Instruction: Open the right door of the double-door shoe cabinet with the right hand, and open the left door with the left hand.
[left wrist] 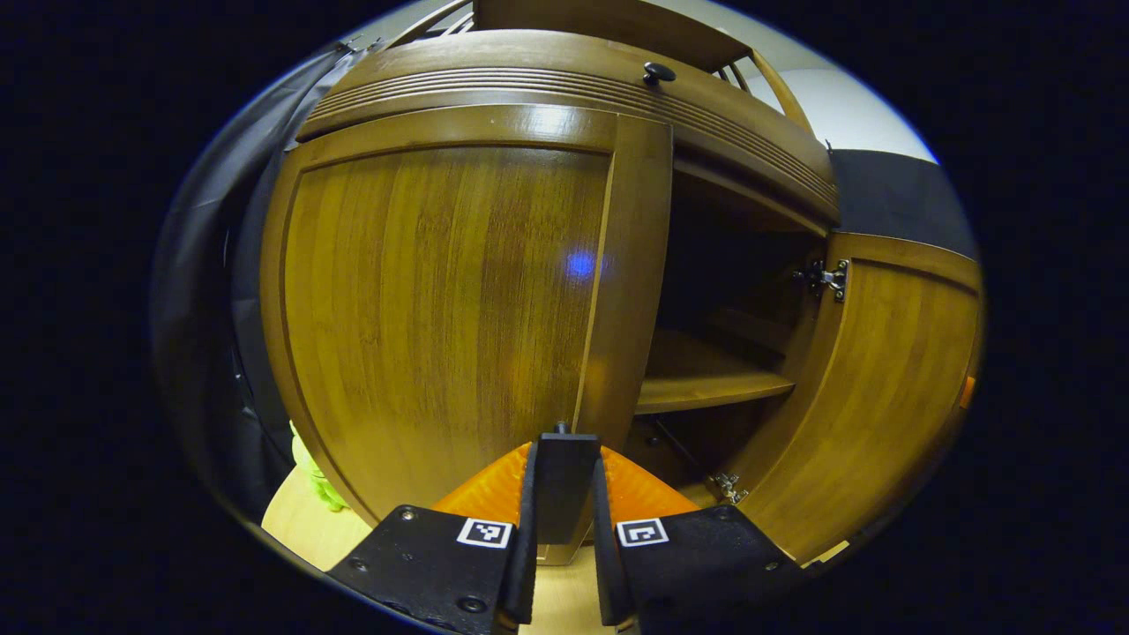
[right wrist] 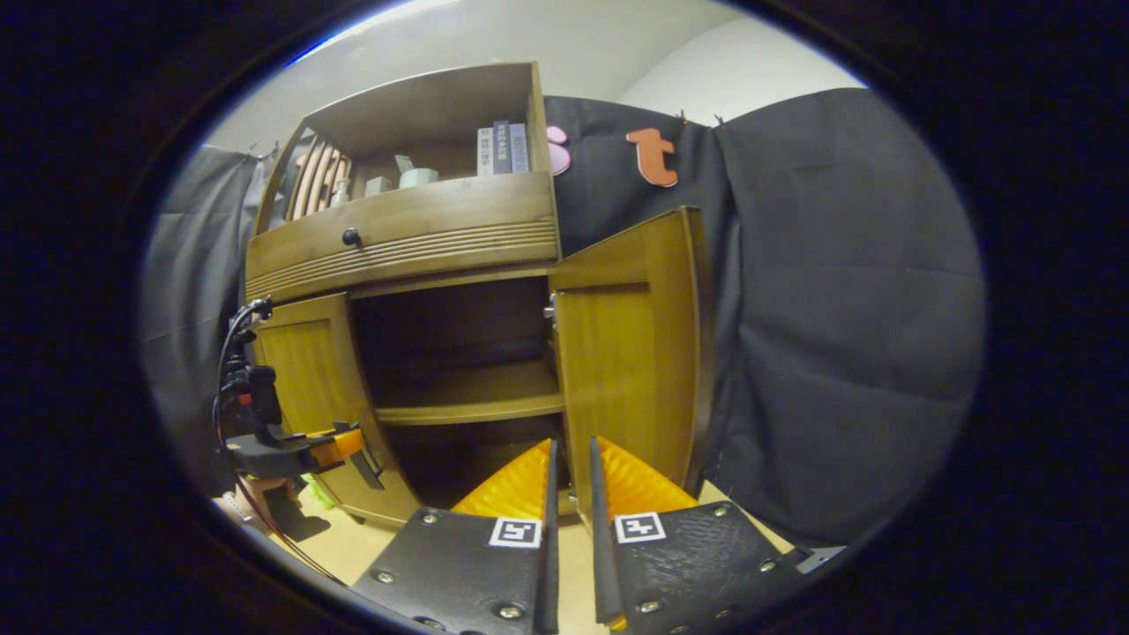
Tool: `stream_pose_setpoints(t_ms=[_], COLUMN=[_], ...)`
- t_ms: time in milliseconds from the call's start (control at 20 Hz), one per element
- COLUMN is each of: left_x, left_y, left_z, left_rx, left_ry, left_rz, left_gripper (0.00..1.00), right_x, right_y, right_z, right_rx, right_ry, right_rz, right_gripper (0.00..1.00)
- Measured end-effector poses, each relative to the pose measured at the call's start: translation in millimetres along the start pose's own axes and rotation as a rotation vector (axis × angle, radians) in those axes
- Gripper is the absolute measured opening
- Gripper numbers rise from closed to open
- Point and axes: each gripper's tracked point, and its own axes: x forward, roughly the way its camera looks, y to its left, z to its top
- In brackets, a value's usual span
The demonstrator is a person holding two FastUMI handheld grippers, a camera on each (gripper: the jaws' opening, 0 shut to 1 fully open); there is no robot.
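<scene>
- Shoe cabinet fills both views; we find no legible writing on it, and the spines of the books on its top shelf are too small to read.
- Close in, we see the left gripper clamped on the left door's free edge.
- Our right gripper holds nothing, fingers nearly together, near the right door.
- Farther off, that door stands wide open.

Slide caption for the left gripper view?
Left tongs shut on the left door's edge; right door already swung open.
</scene>
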Motion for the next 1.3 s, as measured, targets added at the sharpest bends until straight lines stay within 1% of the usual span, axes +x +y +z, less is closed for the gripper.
stream_pose_setpoints(t_ms=[400,550,800,950,1000,1200,1300], left_x=[-56.8,-79.4,-117.9,-141.2,-146.8,-169.3,-181.2], left_y=[11.6,20.1,40.4,53.0,57.1,78.4,90.6], left_z=[-8.2,-10.6,-16.0,-17.5,-19.4,-21.5,-20.4], left_rx=[-0.016,-0.033,-0.095,-0.207,-0.213,-0.152,-0.149], left_ry=[-0.011,-0.007,-0.004,-0.019,-0.021,-0.017,-0.021], left_rz=[0.015,0.023,0.051,0.059,0.064,0.133,0.169], left_gripper=[0.29,0.29,0.29,0.26,0.24,0.17,0.15], right_x=[21.3,27.4,33.3,32.3,33.5,27.7,24.3], right_y=[63.3,85.5,118.5,139.8,146.8,179.2,192.6], right_z=[-12.9,-16.7,-24.3,-30.4,-31.4,-33.6,-36.0], right_rx=[-0.018,-0.027,-0.020,-0.026,-0.026,-0.026,-0.036], right_ry=[0.039,0.047,0.073,0.089,0.093,0.103,0.107], right_rz=[0.169,0.219,0.298,0.347,0.363,0.436,0.466], right_gripper=[0.16,0.16,0.16,0.16,0.16,0.16,0.16])
